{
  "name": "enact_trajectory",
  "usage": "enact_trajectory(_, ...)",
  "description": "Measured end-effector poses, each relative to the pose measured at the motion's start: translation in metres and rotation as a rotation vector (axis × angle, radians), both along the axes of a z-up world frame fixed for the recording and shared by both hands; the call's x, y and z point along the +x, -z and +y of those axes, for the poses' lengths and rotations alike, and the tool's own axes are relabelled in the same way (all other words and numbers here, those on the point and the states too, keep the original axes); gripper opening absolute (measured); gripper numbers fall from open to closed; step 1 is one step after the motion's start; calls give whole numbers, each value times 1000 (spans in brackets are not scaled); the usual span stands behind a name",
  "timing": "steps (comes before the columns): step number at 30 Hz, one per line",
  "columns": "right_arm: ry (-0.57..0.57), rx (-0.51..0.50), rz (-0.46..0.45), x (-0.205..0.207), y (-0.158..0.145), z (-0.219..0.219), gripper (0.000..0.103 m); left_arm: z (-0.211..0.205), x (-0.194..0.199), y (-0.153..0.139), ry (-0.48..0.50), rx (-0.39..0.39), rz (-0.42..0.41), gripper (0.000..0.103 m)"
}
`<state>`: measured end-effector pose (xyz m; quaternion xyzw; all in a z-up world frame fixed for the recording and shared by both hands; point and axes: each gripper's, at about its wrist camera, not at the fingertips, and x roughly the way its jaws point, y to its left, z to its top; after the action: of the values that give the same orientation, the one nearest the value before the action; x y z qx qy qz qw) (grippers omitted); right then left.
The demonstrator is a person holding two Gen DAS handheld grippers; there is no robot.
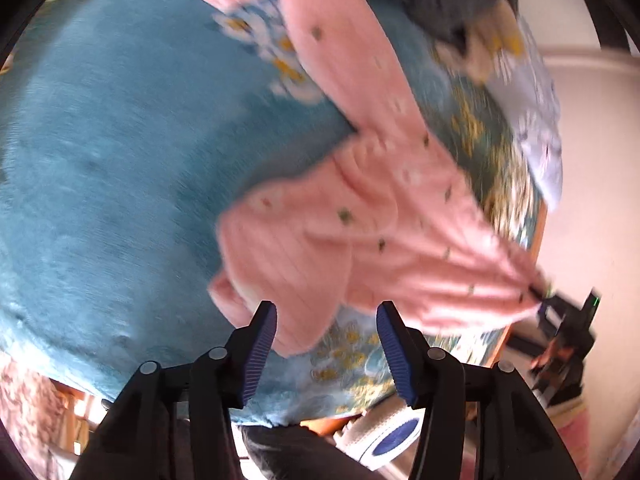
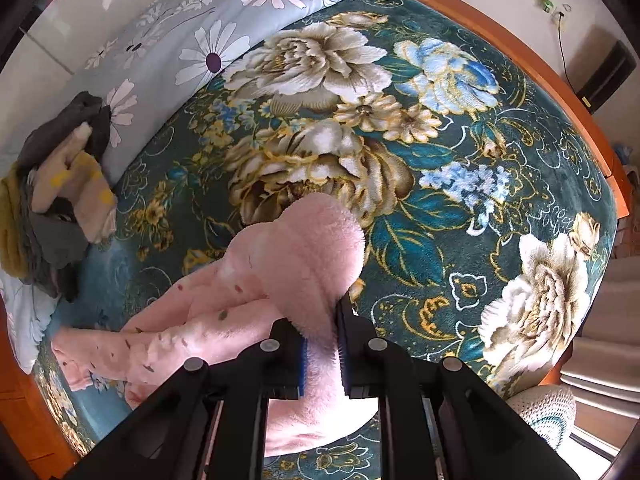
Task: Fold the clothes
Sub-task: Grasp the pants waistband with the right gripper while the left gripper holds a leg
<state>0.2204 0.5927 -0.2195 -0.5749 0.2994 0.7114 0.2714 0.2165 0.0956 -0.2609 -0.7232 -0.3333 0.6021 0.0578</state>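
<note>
Pinching a bunched end of the pink fleece garment [image 2: 304, 264], the right hand-held gripper [image 2: 320, 344] points steeply down over the bed [image 2: 460, 160]. The left hand-held gripper [image 1: 326, 344] hovers with jaws apart and empty above the garment's other end; it likely needs to grip there next.

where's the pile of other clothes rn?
Right wrist view: clothes pile at far left, on the blanket beside the floral quilt, apart from the pink garment.
</note>
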Motion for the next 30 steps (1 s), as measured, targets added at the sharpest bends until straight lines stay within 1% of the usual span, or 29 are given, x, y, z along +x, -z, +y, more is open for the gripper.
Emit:
enact_trajectory(1,-2,-2,-4,2,2,-2,13,15,1,9,41,6,-19,56)
enact_trajectory(3,-6,-7,-13,6,5,-7,13,36,1,24,101,-21,-52,57)
enact_trajectory(7,14,-40,-26,23,11,-14,13,49,0,47,159,-150,-88,56)
enact_trajectory(9,24,-55,-29,31,13,-16,13,46,-3,46,177,-203,-69,53)
enact_trajectory(10,30,-63,-30,35,14,-17,14,42,-6,44,182,-234,-57,36)
enact_trajectory(11,30,-65,-33,38,14,-18,14,38,-8,43,188,-266,-45,23)
enact_trajectory(12,27,-65,-36,40,14,-19,14,29,-10,38,169,-276,-31,14)
enact_trajectory(15,26,-69,-45,44,15,-20,14,-4,-13,22,86,-288,15,12)
enact_trajectory(17,31,-75,-48,44,16,-20,14,-42,-14,7,-14,-289,41,11)
enact_trajectory(18,33,-79,-48,43,17,-20,14,-68,-14,1,-78,-291,50,11)
enact_trajectory(21,31,-82,-51,39,17,-20,14,-155,0,-15,-328,-331,48,10)
enact_trajectory(23,24,-76,-51,35,16,-19,14,-206,17,-16,-487,-364,12,9)
enact_trajectory(26,27,-72,-47,32,14,-18,14,-258,41,-11,-591,-379,-33,9)
enact_trajectory(27,26,-69,-45,31,13,-19,14,-267,47,-9,-605,-375,-44,9)
enact_trajectory(28,25,-65,-46,30,13,-20,14,-267,52,-7,-607,-355,-40,10)
enact_trajectory(30,23,-59,-49,30,12,-21,14,-257,58,-2,-574,-293,-15,12)
